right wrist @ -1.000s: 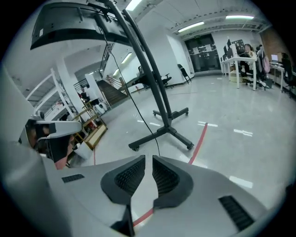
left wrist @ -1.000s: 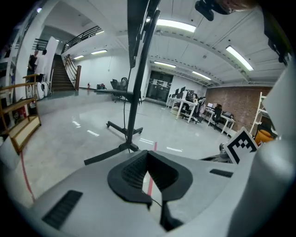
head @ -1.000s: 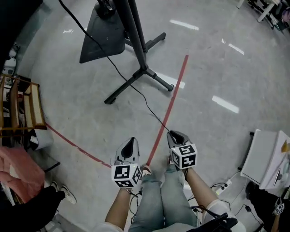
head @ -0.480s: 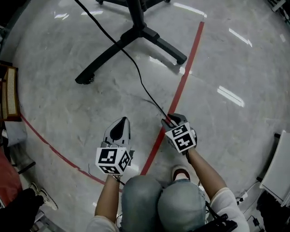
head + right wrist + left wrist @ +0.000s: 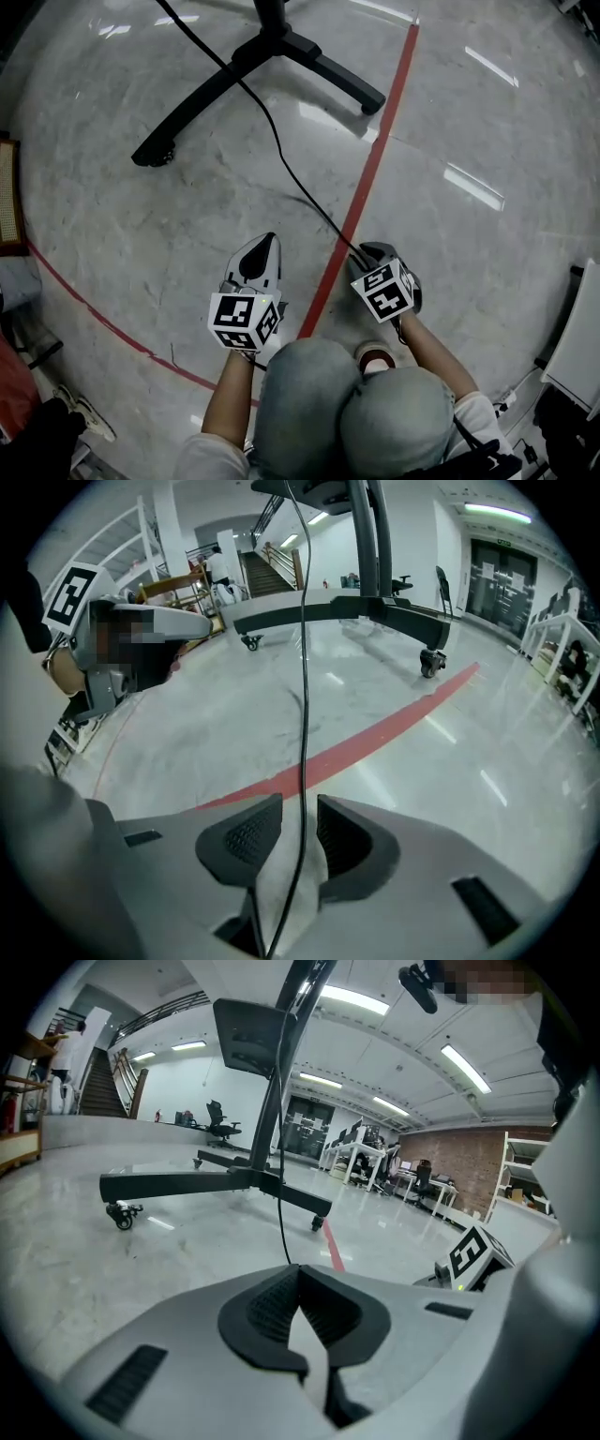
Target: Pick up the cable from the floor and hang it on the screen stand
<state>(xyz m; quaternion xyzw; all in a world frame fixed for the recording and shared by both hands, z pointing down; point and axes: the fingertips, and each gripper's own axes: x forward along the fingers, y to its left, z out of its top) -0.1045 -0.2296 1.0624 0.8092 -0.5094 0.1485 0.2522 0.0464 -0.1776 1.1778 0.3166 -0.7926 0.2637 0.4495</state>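
Observation:
A thin black cable (image 5: 278,155) runs from the screen stand's black wheeled base (image 5: 319,62) across the grey floor to my right gripper (image 5: 367,251). In the right gripper view the cable (image 5: 302,667) passes straight between the jaws of the right gripper (image 5: 300,819). Those jaws have just been opening and stand open, the pads clear of the cable. My left gripper (image 5: 267,244) hovers just left of the red line, apart from the cable. Its jaws (image 5: 298,1274) meet at the tips, shut on nothing. The stand (image 5: 234,1180) and cable (image 5: 281,1213) lie ahead of it.
A red tape line (image 5: 367,173) crosses the floor between the grippers, and a second red line (image 5: 94,300) curves at the left. The person's knees in jeans (image 5: 347,412) are just behind the grippers. A white shelf (image 5: 581,328) stands at the right edge.
The person has crouched and both grippers have sunk close to the floor. The right gripper now sits at the cable beside the red line. The stand's base fills more of the view.

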